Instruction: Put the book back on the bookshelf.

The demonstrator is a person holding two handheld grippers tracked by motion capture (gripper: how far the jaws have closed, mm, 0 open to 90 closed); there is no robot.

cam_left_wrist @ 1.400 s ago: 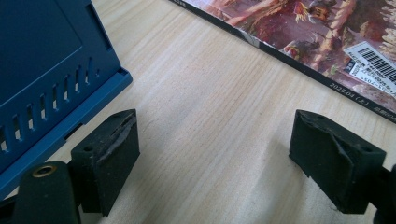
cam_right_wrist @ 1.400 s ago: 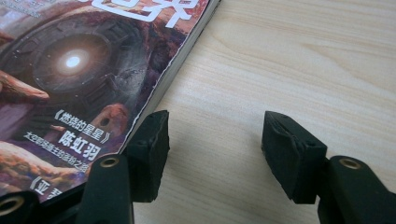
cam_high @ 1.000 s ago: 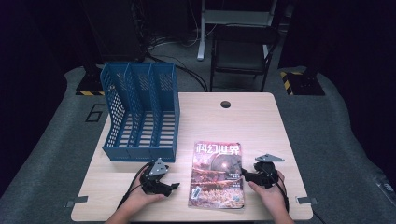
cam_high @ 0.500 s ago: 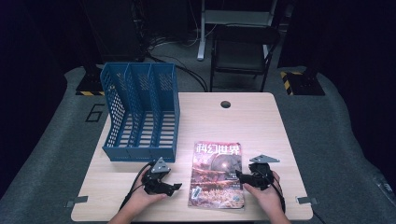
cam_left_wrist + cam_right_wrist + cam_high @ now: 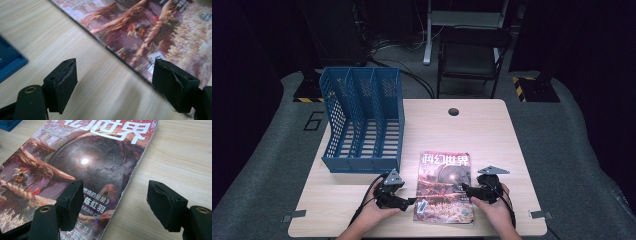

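Nearest the person, the left gripper [image 5: 412, 201] and right gripper [image 5: 465, 189] flanked the lower half of a glossy magazine with a reddish illustrated cover [image 5: 444, 186], lying flat on the pale wooden table [image 5: 492, 135]. The left jaws stood apart at the magazine's left edge, gripping nothing; the right jaws, which had just been opening, straddled its right edge without pressing. Farther back and left stood a blue perforated plastic three-slot file rack [image 5: 362, 120].
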